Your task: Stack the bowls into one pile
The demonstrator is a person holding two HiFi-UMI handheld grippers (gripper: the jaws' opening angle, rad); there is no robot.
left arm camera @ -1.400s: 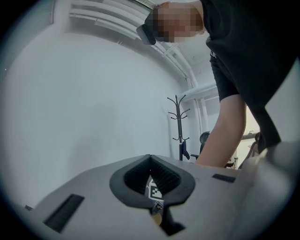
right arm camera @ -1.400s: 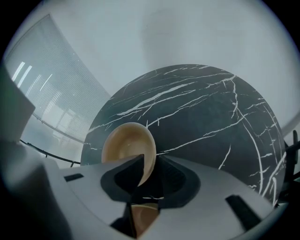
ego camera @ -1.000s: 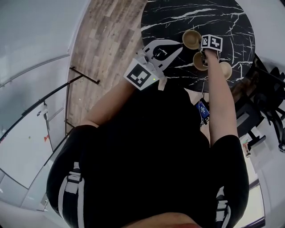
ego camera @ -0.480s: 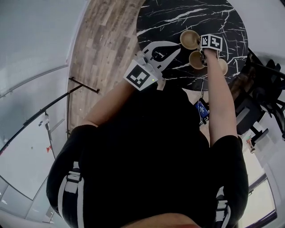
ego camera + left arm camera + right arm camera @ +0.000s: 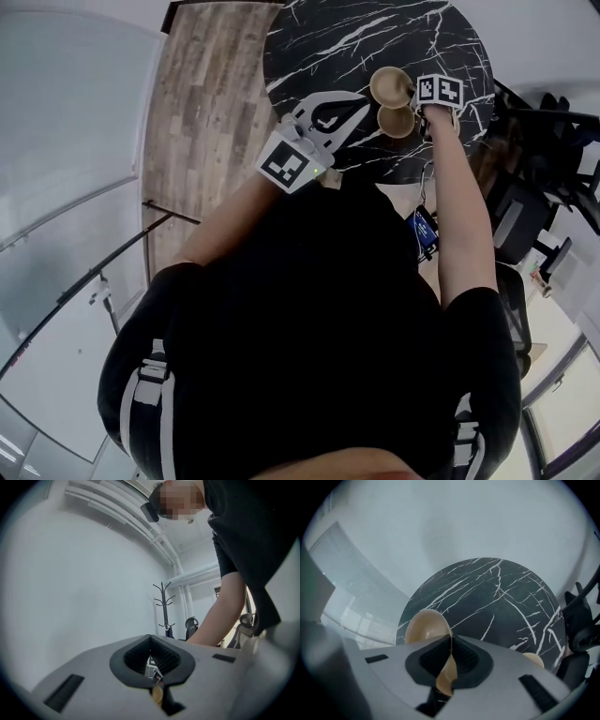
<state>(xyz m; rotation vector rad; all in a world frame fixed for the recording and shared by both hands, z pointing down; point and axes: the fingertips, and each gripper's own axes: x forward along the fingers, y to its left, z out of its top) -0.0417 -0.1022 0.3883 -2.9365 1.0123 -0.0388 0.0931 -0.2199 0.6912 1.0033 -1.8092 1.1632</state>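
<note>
On the round black marble table stands one tan bowl. A second tan bowl hangs just in front of it, above the tabletop. My right gripper is shut on this bowl's rim. In the right gripper view the held bowl rises left of my right gripper, with its rim pinched between the pads. A third bowl sits on the table at the right. My left gripper hovers left of the bowls, shut and holding nothing. My left gripper points level, towards the room.
Wood flooring lies left of the table. Dark office chairs crowd its right side, and one chair reaches the table's right edge. A coat stand rises by the white wall, and a glass partition curves past the table.
The right gripper has risen and carried its bowl off the table, up and left towards the far bowl. The left gripper drifted slightly up. The third bowl has slipped behind the right arm in the head view.
</note>
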